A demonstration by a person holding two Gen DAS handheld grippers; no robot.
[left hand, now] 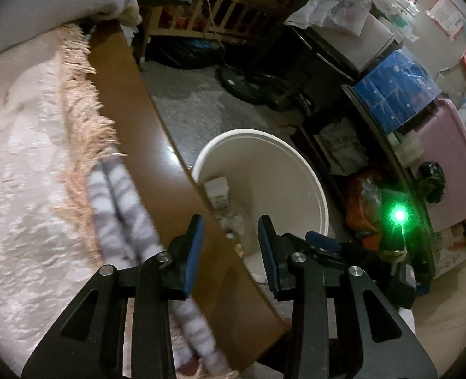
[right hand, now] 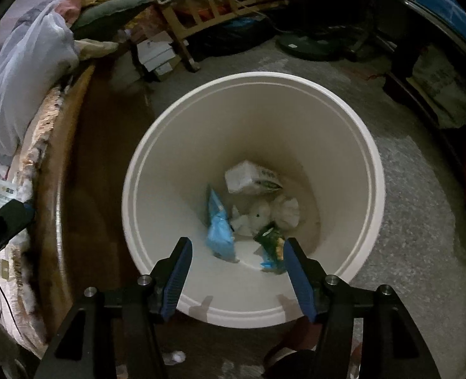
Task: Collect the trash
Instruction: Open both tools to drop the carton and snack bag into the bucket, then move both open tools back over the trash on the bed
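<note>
Your right gripper hangs over the white bin, its blue-padded fingers spread wide with nothing between them. Straight beyond the fingertips, on the bin floor, lies the collected trash: a blue wrapper just ahead of the left-side finger, a green and yellow snack packet touching the tip of the right-side finger in the picture, crumpled white tissues between and beyond them, and a white carton farthest out. The carton carries green print, but it is too blurred to read, and the snack packet's lettering is no clearer. Your left gripper is also parted and holds nothing; its fingers straddle the edge of a brown wooden board, one finger over the wood, the other over the bin, which sits ahead and to the right-side finger's side. A grey striped fabric piece lies beside the left-side finger, running under it, along a fringed cream blanket. Beyond the right-side finger a green light glows. A red-bordered paper hangs far off to the upper right; its writing cannot be made out.
</note>
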